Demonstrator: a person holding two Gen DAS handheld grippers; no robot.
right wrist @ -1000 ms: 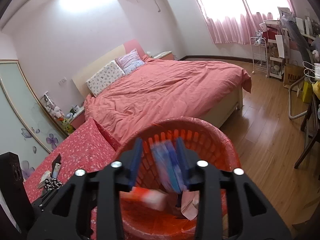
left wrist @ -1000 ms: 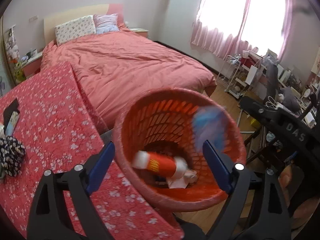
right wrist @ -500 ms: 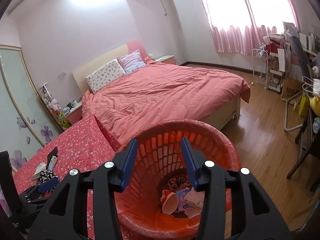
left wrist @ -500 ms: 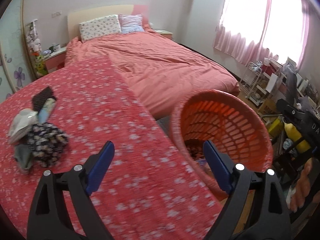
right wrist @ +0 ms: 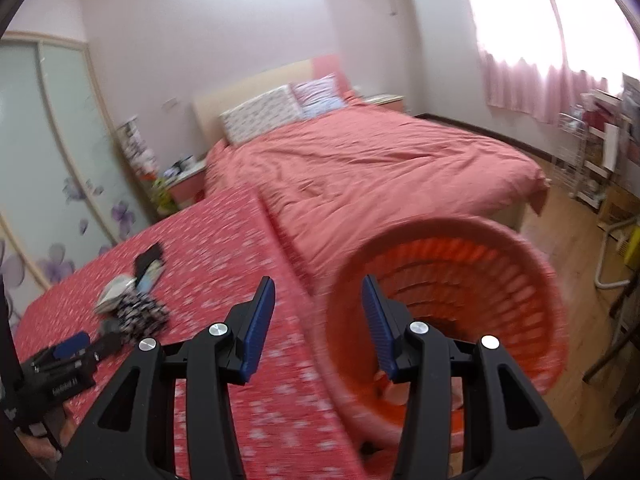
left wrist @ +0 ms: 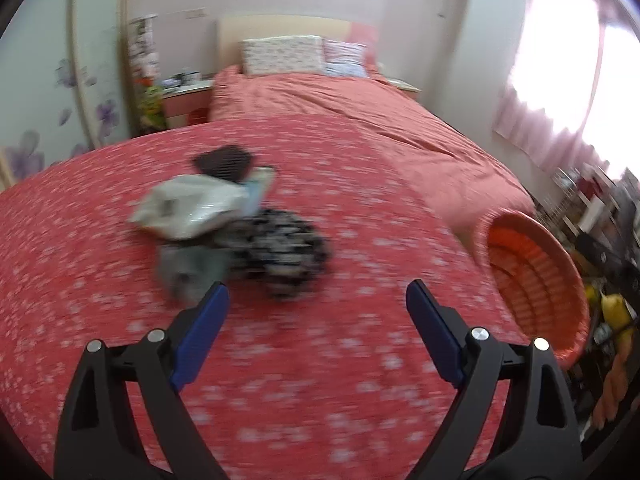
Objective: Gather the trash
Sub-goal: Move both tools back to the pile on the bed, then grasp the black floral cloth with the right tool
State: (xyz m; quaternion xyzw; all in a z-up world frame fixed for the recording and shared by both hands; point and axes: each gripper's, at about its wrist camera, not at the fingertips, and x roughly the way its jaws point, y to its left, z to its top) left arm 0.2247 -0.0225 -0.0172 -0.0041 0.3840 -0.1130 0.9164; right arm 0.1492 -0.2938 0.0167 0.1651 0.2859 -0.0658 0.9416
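Note:
An orange plastic basket (right wrist: 448, 300) stands beside the red flowered tabletop (right wrist: 224, 264); it also shows at the right of the left wrist view (left wrist: 536, 280). Some trash lies at its bottom, blurred. On the table lies a pile: a crumpled white bag (left wrist: 188, 208), a black-and-white patterned cloth (left wrist: 284, 252), a grey wad (left wrist: 188, 268) and a black item (left wrist: 224, 162). The pile shows small in the right wrist view (right wrist: 128, 304). My left gripper (left wrist: 318, 312) is open and empty, just short of the pile. My right gripper (right wrist: 318, 312) is open and empty over the table edge by the basket's rim.
A bed with a pink cover (right wrist: 380, 168) lies behind the table and basket. A wardrobe with flower decals (right wrist: 60, 184) is at the left. A rack and cluttered desk (right wrist: 600, 152) stand at the right on the wooden floor (right wrist: 572, 248). The left gripper's body shows at lower left (right wrist: 60, 364).
The right gripper released a blue item into the basket, opened and swung left. The left gripper swung left from over the basket to the pile on the table.

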